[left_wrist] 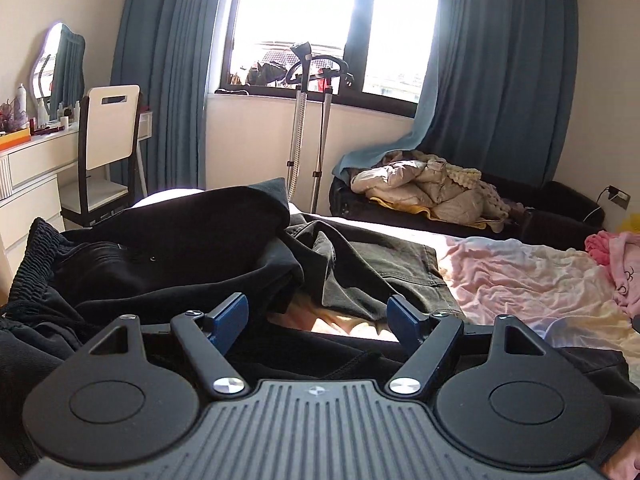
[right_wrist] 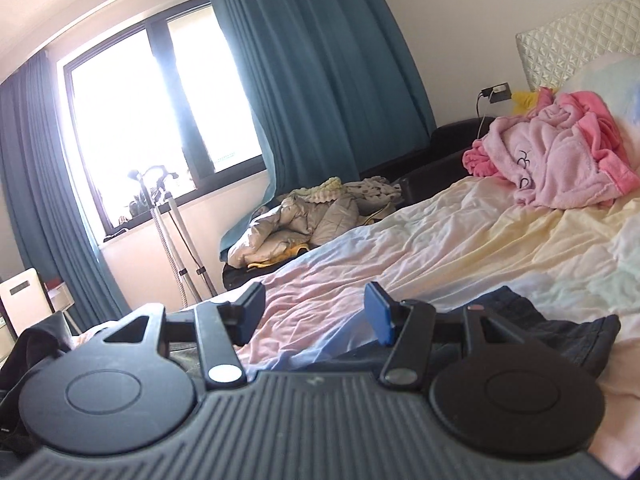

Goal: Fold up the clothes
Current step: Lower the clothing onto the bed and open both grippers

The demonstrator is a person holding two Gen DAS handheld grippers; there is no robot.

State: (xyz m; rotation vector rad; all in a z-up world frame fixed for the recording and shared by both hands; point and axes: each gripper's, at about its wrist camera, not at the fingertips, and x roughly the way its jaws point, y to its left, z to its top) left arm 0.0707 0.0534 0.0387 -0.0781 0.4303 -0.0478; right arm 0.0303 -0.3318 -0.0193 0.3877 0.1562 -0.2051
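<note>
The left gripper (left_wrist: 318, 322) hangs over the near edge of the bed with its jaws spread wide and nothing between its blue pads (left_wrist: 230, 316); only crumpled cloth and a patch of sheet lie beyond the gap. Just past it a heap of black clothes (left_wrist: 160, 256) covers the near left of the bed, an elastic waistband showing at the far left, and a dark grey pair of trousers (left_wrist: 384, 268) lies flat to the right of the heap, touching it. The pastel bed sheet (left_wrist: 532, 280) stretches away to the right. The right gripper (right_wrist: 316, 312) is likewise released, its jaws apart and empty above the sheet, with a dark garment (right_wrist: 560, 336) lying just beside its right finger. A pink fleece robe (right_wrist: 560, 152) sits bunched at the far right near the quilted headboard (right_wrist: 576, 36). Beyond the bed, a beige padded jacket (left_wrist: 424, 188) rests on a dark bench under the blue curtains (left_wrist: 500, 60).
</note>
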